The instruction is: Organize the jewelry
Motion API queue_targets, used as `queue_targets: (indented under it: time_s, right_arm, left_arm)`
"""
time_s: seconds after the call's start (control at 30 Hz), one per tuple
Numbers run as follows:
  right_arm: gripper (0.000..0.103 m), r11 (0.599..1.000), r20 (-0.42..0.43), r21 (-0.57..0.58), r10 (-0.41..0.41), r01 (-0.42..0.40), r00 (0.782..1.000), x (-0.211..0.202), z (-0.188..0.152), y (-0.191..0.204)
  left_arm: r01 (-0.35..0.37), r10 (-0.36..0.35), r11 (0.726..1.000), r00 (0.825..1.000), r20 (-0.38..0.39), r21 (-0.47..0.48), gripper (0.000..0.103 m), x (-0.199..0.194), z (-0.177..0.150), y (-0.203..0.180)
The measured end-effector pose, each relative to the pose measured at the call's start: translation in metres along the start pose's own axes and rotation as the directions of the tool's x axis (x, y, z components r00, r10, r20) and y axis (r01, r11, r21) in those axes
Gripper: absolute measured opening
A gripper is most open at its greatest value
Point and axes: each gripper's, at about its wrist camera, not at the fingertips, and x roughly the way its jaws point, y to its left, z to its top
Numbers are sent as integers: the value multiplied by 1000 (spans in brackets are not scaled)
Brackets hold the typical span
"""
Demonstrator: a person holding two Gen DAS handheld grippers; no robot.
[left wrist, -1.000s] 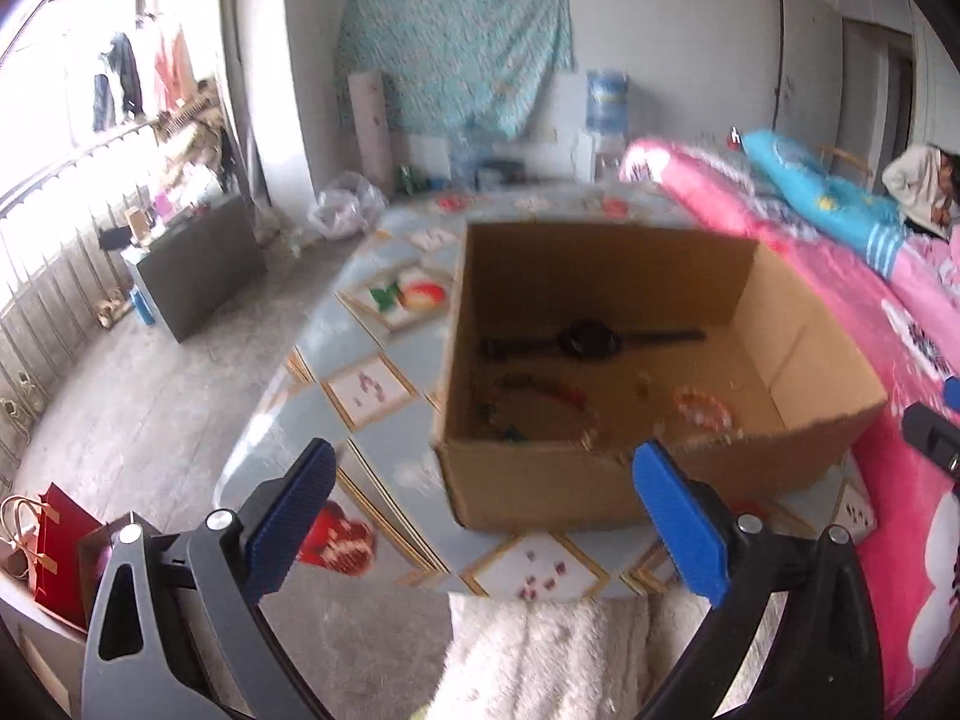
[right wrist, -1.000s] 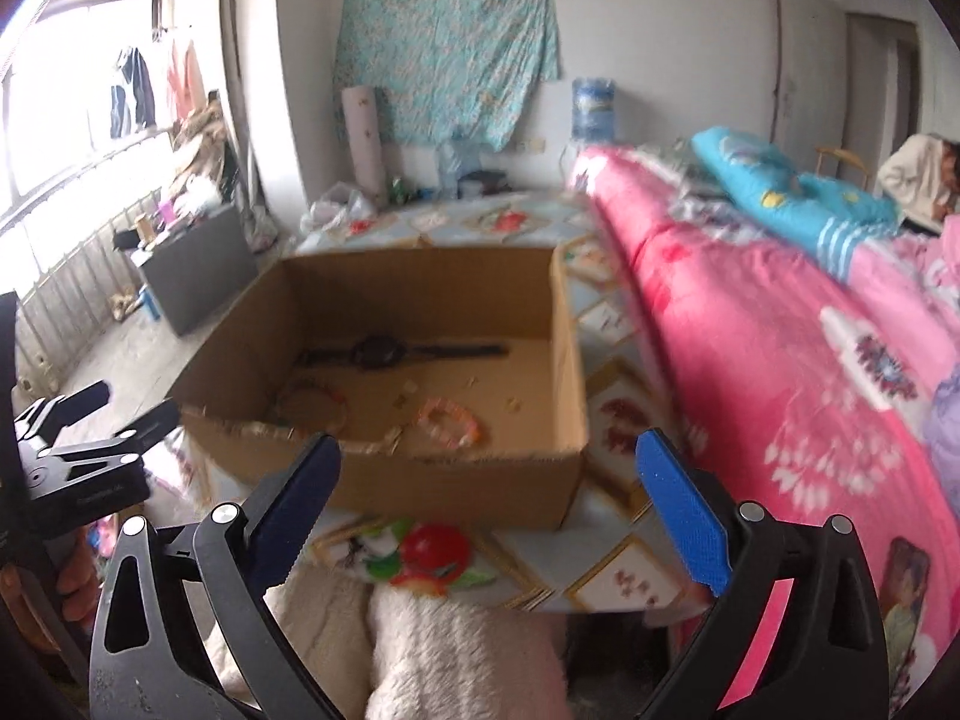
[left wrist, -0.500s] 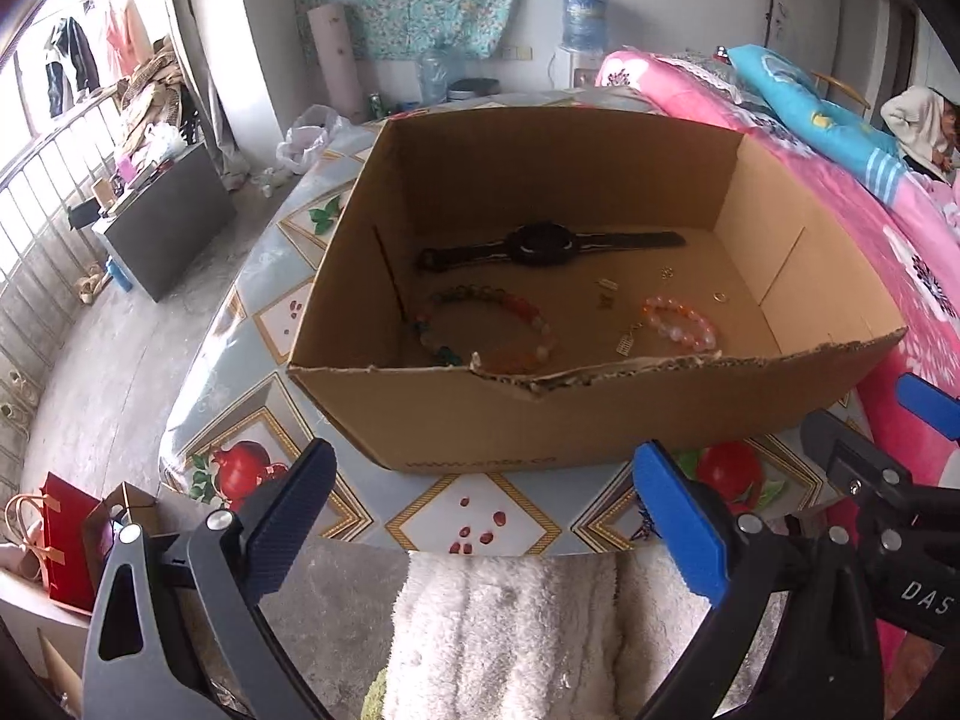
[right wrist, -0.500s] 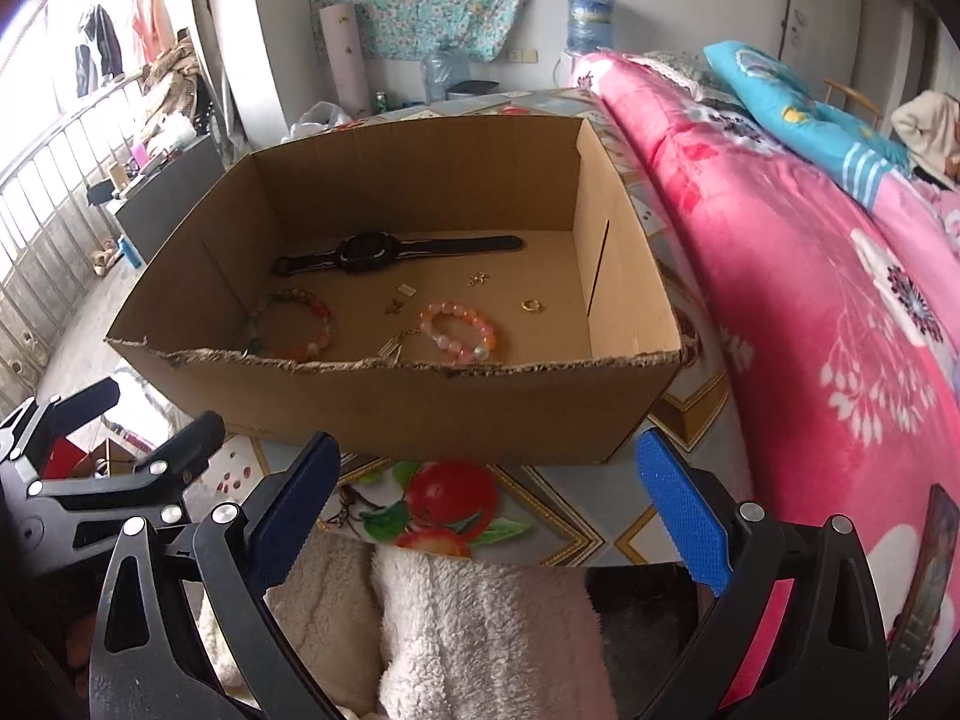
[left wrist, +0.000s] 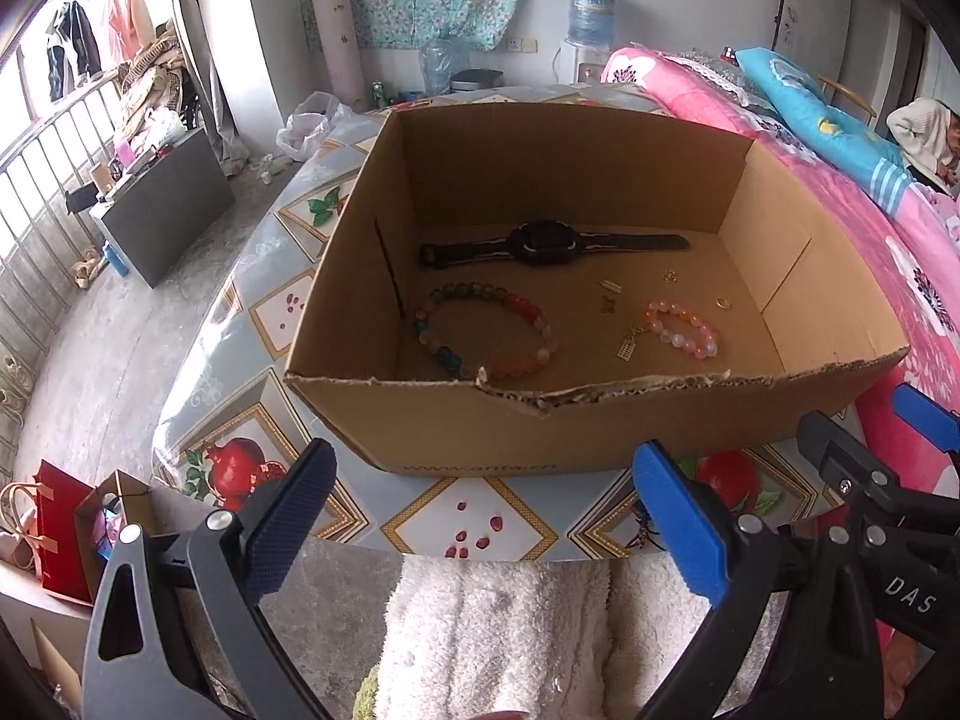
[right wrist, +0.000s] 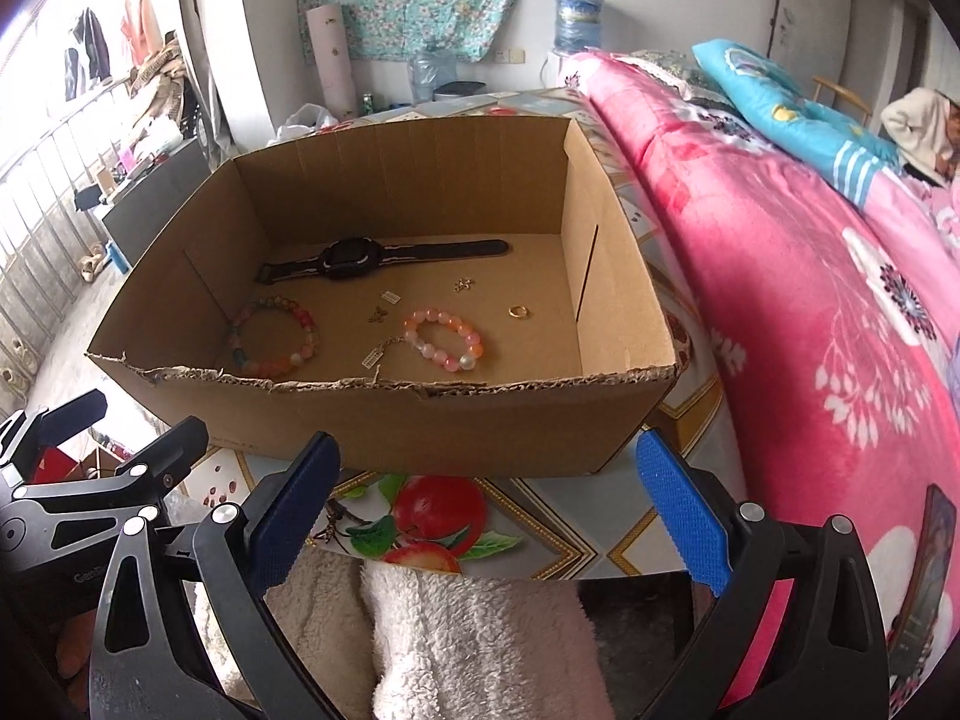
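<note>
Both cameras have closed in on the cardboard box (left wrist: 600,420) at frame centre. Left gripper (left wrist: 480,516) and right gripper (right wrist: 486,510) hang spread and empty; watch (left wrist: 546,243), bracelets, ring inside, now reachable.

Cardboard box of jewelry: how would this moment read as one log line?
left gripper: open, empty | right gripper: open, empty | brown cardboard box: holds black wristwatch, two beaded bracelets, small gold ring
</note>
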Motion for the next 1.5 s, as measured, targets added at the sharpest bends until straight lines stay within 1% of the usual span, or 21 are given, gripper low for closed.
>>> queue_targets:
  time_s: [0.17, 0.5, 0.87, 1.5]
  right_arm:
    - [95, 1000, 0, 5, -3, 3, 1000, 1, 1, 0]
    - [95, 1000, -14, 5, -13, 13, 1000, 6, 2, -1]
    - [95, 1000, -47, 1, -26, 26, 999, 15, 2, 0]
    - [95, 1000, -72, 15, -19, 20, 997, 22, 4, 0]
  left_arm:
    - [-10, 10, 1000, 1000, 0, 4, 97, 0, 1, -1]
    - [-26, 26, 1000, 999, -25, 7, 97, 6, 2, -3]
    - [-12, 12, 1000, 997, -72, 0, 97, 19, 2, -1]
    - [-4, 3, 1000, 995, -96, -12, 97, 25, 3, 1]
